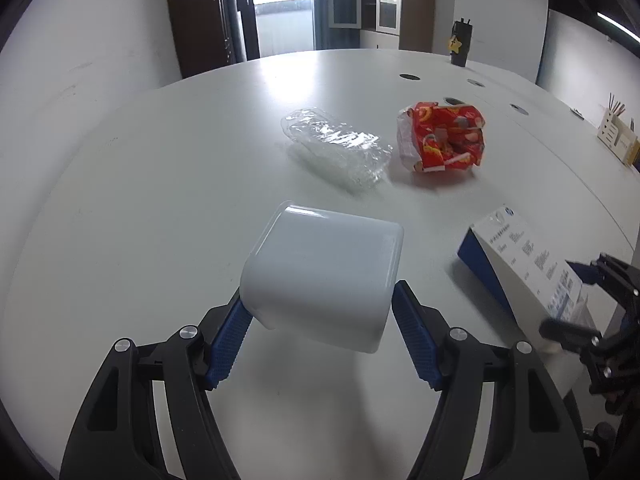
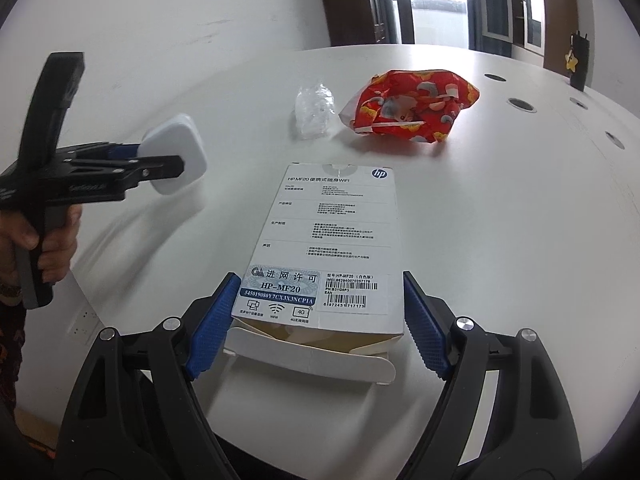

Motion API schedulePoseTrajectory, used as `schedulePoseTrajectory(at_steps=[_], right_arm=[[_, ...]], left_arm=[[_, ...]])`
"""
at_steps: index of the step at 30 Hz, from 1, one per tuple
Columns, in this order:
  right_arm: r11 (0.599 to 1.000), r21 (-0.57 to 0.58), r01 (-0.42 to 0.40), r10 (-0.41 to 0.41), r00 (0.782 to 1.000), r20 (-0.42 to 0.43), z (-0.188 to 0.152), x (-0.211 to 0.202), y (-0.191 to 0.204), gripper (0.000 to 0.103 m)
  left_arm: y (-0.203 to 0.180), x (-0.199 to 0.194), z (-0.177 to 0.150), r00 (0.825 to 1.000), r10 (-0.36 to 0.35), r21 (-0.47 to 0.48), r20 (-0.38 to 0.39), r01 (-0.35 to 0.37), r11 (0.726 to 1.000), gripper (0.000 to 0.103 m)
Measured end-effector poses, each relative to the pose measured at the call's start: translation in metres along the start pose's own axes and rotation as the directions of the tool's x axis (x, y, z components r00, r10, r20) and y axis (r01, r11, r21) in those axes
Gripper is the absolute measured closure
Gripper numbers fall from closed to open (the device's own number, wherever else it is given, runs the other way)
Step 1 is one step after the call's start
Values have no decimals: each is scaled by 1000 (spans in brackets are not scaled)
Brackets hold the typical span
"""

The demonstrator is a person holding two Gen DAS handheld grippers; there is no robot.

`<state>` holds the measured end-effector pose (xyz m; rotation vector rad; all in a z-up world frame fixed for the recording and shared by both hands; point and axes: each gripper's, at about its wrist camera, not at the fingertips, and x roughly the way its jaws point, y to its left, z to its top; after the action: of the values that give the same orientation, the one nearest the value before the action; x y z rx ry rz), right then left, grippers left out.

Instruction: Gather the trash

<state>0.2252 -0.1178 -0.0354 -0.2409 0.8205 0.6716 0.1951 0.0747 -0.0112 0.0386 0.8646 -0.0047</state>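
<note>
White laminate forms the large round table (image 1: 160,184) that fills both views, with dark cable holes (image 1: 409,77) along its far side.

On it, nearest the right gripper (image 2: 318,320), lies a flat white cardboard box with a blue edge and printed HP label (image 2: 332,236). Its near end flap (image 2: 308,356) hangs open. The right gripper's blue ribbed fingers (image 2: 214,322) are spread wide on either side of the box's near end. The left pad is at the box's corner; the right pad stands just clear of it, so the box is bracketed, not squeezed.

The left gripper (image 1: 320,320) pinches a translucent white plastic container (image 1: 320,276) between its blue pads, holding it tipped above the tabletop with its flat base facing the camera. In the right wrist view, a hand (image 2: 44,240) grips the handle of this tool at the left edge.

Farther out on the table lie the remaining pieces of trash: a crumpled red snack wrapper with yellow and white print (image 1: 442,138), and just beside it to the left, a crushed clear plastic bottle (image 1: 338,146). The two are near each other but apart.

At the table's far rim stands a black tumbler with a yellow star charm (image 1: 461,43). A light wooden desk organiser (image 1: 616,136) sits at the right edge.
</note>
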Motion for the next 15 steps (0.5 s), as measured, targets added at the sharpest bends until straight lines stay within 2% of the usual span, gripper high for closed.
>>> schedulePoseTrajectory(at_steps=[7,15], right_arm=[[1000,1,-17,17,999,31,-20,-18,10,28],[1000,-13,-17,18,997,73,-57,-52,12,28]], left_arm=[[-12,-33,-43,1000,-1,-38,31,2,999,33],[-43,-66,-84,996,-27,-68,90,33,997,33]])
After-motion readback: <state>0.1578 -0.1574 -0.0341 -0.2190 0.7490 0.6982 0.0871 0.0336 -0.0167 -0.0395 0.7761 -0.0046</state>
